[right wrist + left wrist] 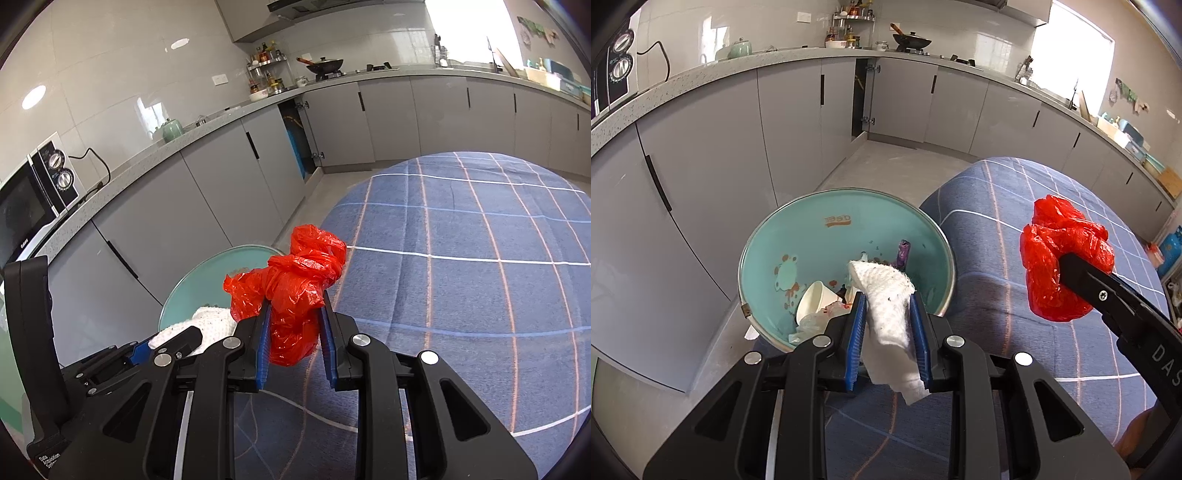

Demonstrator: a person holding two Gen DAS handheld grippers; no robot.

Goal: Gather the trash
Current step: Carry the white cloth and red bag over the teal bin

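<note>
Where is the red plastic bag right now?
The red plastic bag is clamped between the right gripper jaws, held above the blue checked cloth, right of the teal bin.

Grey cabinets (pixel 798 122) under a speckled countertop (pixel 155 155), bright window (pixel 1071 48), pale tiled floor (pixel 886 162).

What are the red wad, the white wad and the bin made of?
Red wad: thin glossy plastic film, crinkled and translucent, likely a bag. White wad: soft matte paper towel or cloth; its dimpled weave leaves that open. Bin: smooth teal inside with a shiny metal-looking rim, possibly enamelled metal or plastic.
</note>
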